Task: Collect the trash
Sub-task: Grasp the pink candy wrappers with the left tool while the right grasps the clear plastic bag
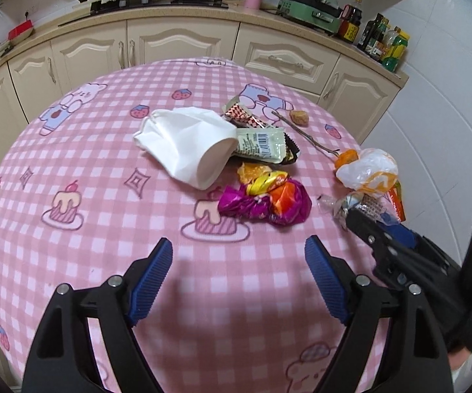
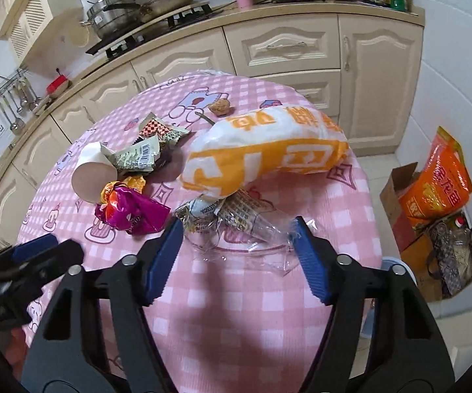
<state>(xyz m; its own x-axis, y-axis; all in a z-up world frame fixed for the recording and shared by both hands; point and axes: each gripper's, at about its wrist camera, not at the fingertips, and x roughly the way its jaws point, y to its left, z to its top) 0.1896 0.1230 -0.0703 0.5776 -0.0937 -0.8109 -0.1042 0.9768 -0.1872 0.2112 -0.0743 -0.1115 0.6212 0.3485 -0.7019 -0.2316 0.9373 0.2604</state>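
- Trash is spread over the far half of the pink checked tablecloth; nothing has been collected yet, as far as can be judged.
- Left gripper: jaws stand wide apart over bare cloth, nothing between them. The purple foil wrapper lies just ahead of its tips.
- Right gripper: jaws part-way apart, straddling the clear cellophane wrapper. Whether the pads already press on the film cannot be told; no firm grip is seen.
- The cellophane is judged very light, thin and slippery, crushable without harm. It is best pinched where it bunches around the printed inner wrapper, not at a loose flat edge, which may slide out.
- The white and orange plastic bag rests on that wrapper pile; soft and nearly weightless, it may be dragged along. A bunched fold would be the place to take it.
- The foil wrapper is judged crinkly and light, holding its shape; its twisted middle offers the best bite.
- The crushed white paper cup lies on its side, touching the green barcode sachet. The cup is stiff enough to be taken across its rim wall, though it will flatten under pressure.
- The brown food scrap, at the far edge, is judged crumbly; a gentle closure is advised.
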